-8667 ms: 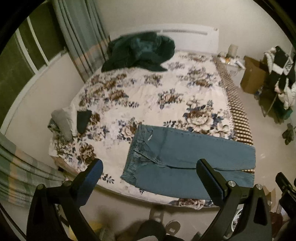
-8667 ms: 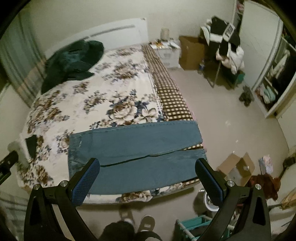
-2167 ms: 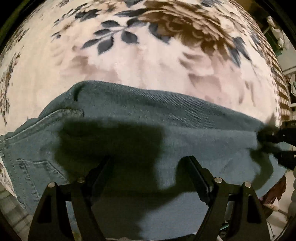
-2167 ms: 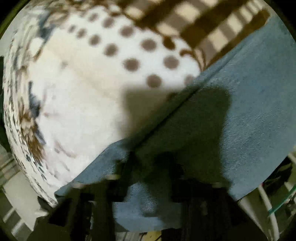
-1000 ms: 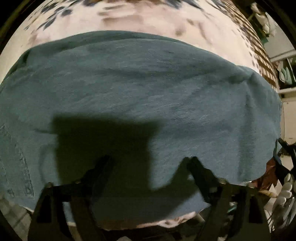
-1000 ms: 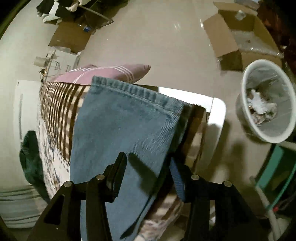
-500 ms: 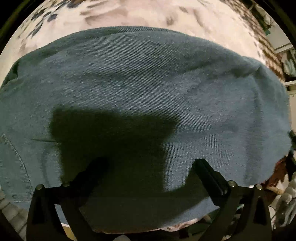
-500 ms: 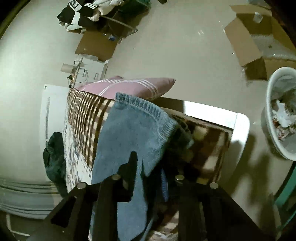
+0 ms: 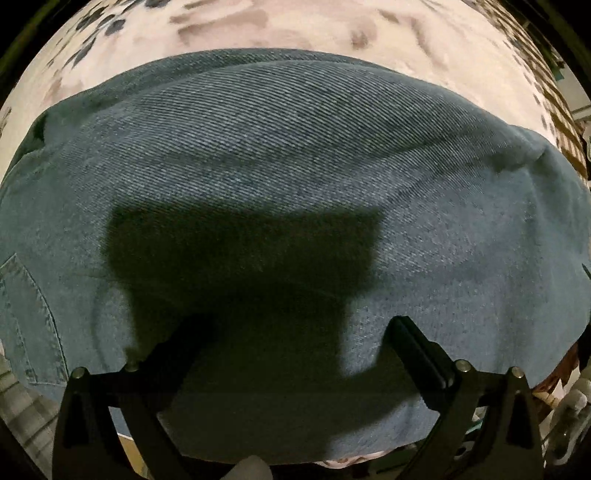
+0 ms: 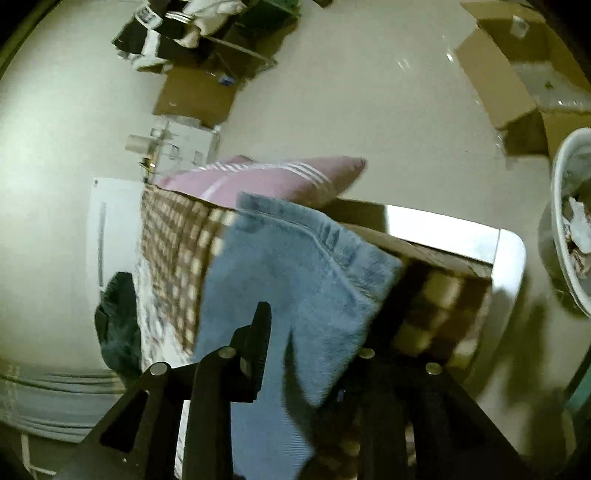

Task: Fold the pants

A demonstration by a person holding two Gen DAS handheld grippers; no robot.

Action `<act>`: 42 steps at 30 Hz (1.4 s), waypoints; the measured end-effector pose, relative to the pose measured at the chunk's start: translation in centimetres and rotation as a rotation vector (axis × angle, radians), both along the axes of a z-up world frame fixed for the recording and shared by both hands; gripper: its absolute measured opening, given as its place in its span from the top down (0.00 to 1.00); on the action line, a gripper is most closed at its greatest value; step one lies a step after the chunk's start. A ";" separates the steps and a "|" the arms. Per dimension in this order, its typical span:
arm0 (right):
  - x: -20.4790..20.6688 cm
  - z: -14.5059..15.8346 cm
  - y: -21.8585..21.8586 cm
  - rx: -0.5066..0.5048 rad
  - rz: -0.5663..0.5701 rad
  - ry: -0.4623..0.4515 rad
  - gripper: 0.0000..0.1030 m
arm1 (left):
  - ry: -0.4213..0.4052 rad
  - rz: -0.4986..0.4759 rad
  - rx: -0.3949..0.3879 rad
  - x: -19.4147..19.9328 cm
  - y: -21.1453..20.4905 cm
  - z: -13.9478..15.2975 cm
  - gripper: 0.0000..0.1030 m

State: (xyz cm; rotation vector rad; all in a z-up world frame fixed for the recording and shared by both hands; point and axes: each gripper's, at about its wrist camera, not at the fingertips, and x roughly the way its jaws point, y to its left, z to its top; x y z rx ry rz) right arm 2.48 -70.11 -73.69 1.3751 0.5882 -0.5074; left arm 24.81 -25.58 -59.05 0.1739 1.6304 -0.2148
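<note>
The left gripper (image 9: pixel 299 332) hovers over the jeans (image 9: pixel 280 177) on the floral bedspread (image 9: pixel 295 26), fingers spread and released. The right gripper (image 10: pixel 306 332) is clenched on the hem end of the jeans (image 10: pixel 291 273) — lifted at the bed's right edge, near a pink pillow (image 10: pixel 266 179).

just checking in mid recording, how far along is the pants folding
Done: the blue denim pants look doubled leg over leg on the floral bedspread, one broad panel with a back pocket at the left. In hand: the right gripper has the hem end between its jaws; the left gripper hovers open above the denim. Left: the hem-to-waist fold, not yet made.
</note>
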 end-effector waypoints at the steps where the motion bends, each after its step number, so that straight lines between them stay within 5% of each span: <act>1: 0.4 0.7 0.3 -0.030 0.012 -0.035 0.79 | 0.001 0.005 0.001 0.1 0.1 -0.6 0.00; 3: 1.0 1.6 0.6 -0.068 0.019 -0.057 0.79 | 0.003 0.013 0.002 0.1 -0.3 -0.4 0.00; 5: 2.2 1.0 0.6 -0.082 0.036 0.029 0.73 | 0.001 0.016 0.002 0.4 -0.4 -0.4 0.00; 6: 2.7 0.1 0.4 -0.058 0.042 0.053 0.66 | -0.001 0.017 0.002 0.4 -0.6 -0.5 0.00; 9: 3.0 -1.7 -0.4 0.012 0.022 0.020 0.67 | -0.005 0.018 0.001 0.3 -0.8 -0.2 0.00; 10: 3.1 -1.6 -0.5 0.014 0.020 0.026 0.70 | -0.004 0.018 0.000 0.3 -1.0 -0.1 0.00; 12: 2.7 -1.0 -0.3 -0.008 -0.002 0.068 0.91 | 0.005 0.015 -0.005 0.0 -0.6 -0.1 0.00; 18: -0.9 1.2 0.5 -0.026 -0.087 0.065 0.95 | 0.023 0.077 -0.110 0.3 1.8 1.2 0.00; 22: -0.5 5.9 2.7 -0.113 -0.036 0.009 0.95 | 0.030 0.131 -0.177 0.7 3.8 2.6 0.00; 30: 6.2 16.5 11.8 -0.313 0.242 -0.127 0.95 | -0.011 0.212 -0.282 0.3 10.1 7.5 0.00; 33: 8.8 18.3 16.7 -0.341 0.370 -0.154 0.95 | -0.024 0.246 -0.299 -1.2 12.7 9.4 0.00; 37: 12.6 17.9 25.3 -0.354 0.573 -0.159 0.95 | -0.050 0.307 -0.298 -2.3 18.7 11.2 0.00; 42: 16.0 13.5 36.3 -0.338 0.816 -0.111 0.95 | -0.103 0.368 -0.241 -3.7 25.9 12.0 0.00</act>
